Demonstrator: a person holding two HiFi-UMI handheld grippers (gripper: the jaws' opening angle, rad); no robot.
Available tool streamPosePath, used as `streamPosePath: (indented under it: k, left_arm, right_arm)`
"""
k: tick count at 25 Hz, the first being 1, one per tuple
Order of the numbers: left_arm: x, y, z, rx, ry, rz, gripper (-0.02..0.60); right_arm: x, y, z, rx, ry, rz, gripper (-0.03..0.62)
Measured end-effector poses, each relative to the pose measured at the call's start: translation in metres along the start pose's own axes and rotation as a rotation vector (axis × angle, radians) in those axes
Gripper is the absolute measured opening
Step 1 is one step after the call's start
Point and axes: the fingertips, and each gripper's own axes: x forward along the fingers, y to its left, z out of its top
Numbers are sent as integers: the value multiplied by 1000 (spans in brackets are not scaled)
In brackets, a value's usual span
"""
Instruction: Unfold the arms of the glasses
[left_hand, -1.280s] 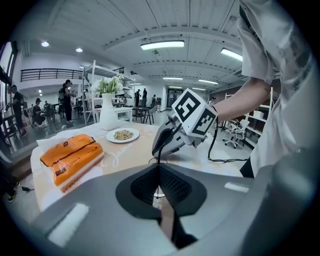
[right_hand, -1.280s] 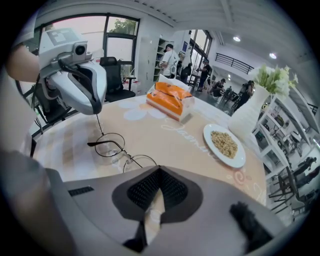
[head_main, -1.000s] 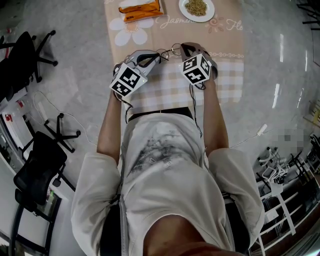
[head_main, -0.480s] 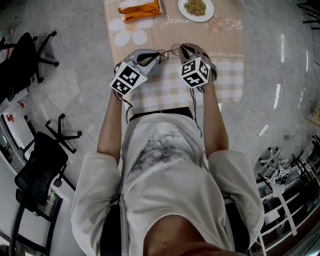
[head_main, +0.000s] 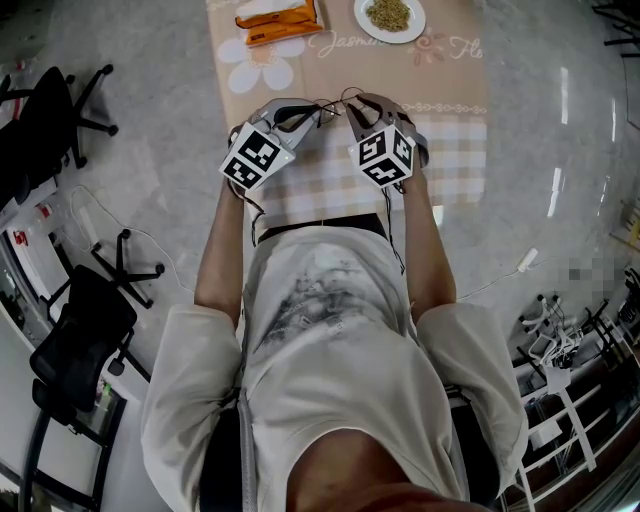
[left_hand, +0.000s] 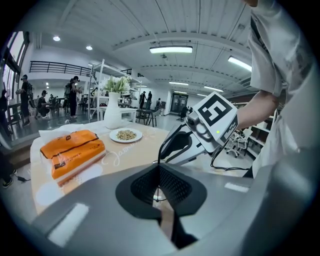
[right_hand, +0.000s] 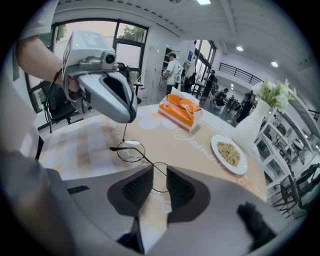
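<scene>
Thin black round-lens glasses (right_hand: 143, 158) hang a little above the checked tablecloth (head_main: 450, 150), between my two grippers. My left gripper (left_hand: 159, 172) is shut on one thin black arm of the glasses (left_hand: 161, 150), which rises out of its pads. In the right gripper view that left gripper (right_hand: 107, 95) holds the arm from above. My right gripper (right_hand: 159, 172) has its jaws opening; one lens rim sits in the gap and the pads (right_hand: 135, 187) do not press on it. The head view shows both grippers, left (head_main: 312, 113) and right (head_main: 350, 103), tip to tip around the glasses (head_main: 330, 102).
At the table's far side lie an orange packet (head_main: 280, 18) and a white plate of grains (head_main: 390, 15). A white vase with flowers (right_hand: 252, 125) stands beyond the plate. Black office chairs (head_main: 40, 110) stand on the floor to the left.
My right gripper has shifted left toward the left gripper and the glasses. The left gripper has stayed where it was, still holding the arm.
</scene>
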Motion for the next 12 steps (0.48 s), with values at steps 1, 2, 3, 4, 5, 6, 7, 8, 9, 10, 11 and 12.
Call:
streamPosePath:
  k: [1, 2, 3, 4, 5, 6, 7, 8, 9, 10, 11, 12]
  left_arm:
    - [0, 0, 0, 1, 0, 0, 6]
    - [0, 0, 0, 1, 0, 0, 6]
    - [0, 0, 0, 1, 1, -1, 6]
    - [0, -1, 0, 2, 1, -2, 6]
    - [0, -1, 0, 2, 2, -2, 6]
    - [0, -1, 0, 2, 2, -3, 6]
    - [0, -1, 0, 1, 2, -3, 6]
    - [0, -1, 1, 0, 1, -4, 6]
    - [0, -1, 1, -1, 1, -4, 6]
    - [0, -1, 1, -2, 0, -4, 6]
    - [0, -1, 1, -2, 0, -4, 6]
    - [-1, -1, 1, -2, 0, -3, 6]
  right_arm:
    - [-1, 2, 1, -5, -3, 4, 85]
    - [-1, 5, 3, -10, -7, 7, 88]
    - [-2, 8, 4, -16, -12, 11, 90]
    - [-3, 10, 6, -21, -16, 14, 93]
    - [-5, 13, 8, -26, -21, 17, 95]
    - [-6, 15, 9, -32, -25, 21, 97]
    - [-7, 18, 11, -38, -28, 25, 100]
    - [-7, 21, 12, -45, -30, 29, 103]
    - [-8, 24, 14, -51, -32, 33, 106]
    - [-8, 26, 15, -56, -33, 38, 109]
    - [-9, 29, 15, -60, -35, 44, 112]
    - [-9, 32, 16, -61, -37, 50, 114]
